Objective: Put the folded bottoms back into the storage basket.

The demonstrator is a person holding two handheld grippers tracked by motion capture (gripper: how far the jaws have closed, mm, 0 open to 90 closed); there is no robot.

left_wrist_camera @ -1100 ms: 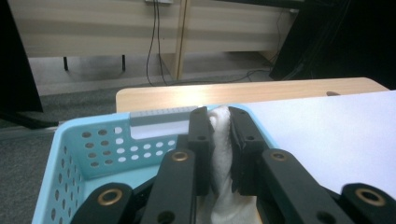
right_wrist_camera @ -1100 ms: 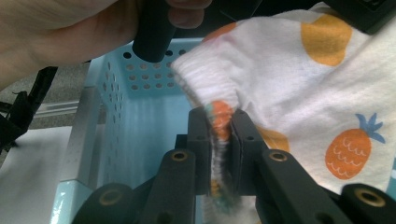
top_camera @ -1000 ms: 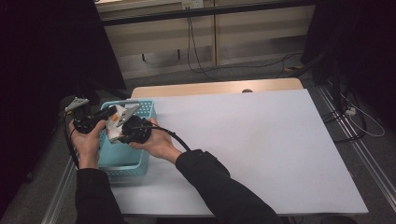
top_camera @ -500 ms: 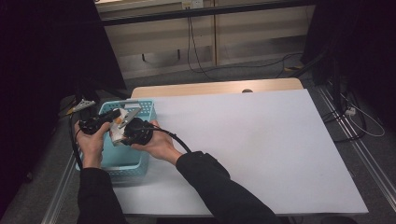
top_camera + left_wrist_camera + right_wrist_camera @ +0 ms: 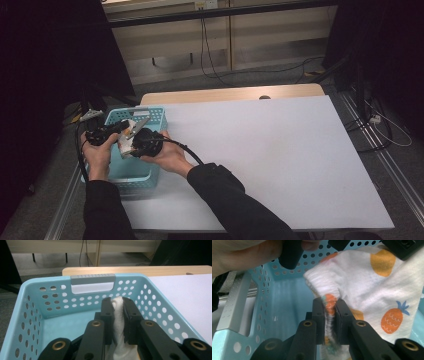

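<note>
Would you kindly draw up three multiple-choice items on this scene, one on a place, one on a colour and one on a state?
1. Where is the white cloth with pineapple print held?
A. over the blue basket
B. at the table's far right corner
C. on the floor

2. What colour is the basket's handle?
A. red
B. grey
C. yellow

3. How do the jaws of the left gripper and the right gripper stand?
A. both wide open
B. one open, one shut on the cloth
C. both shut on the cloth

Answers:
1 A, both gripper views show perforated blue walls behind the cloth.
2 B, the left gripper view shows a grey bar on the far rim.
3 C, in each gripper view the fabric is pinched between the black jaws.
</note>
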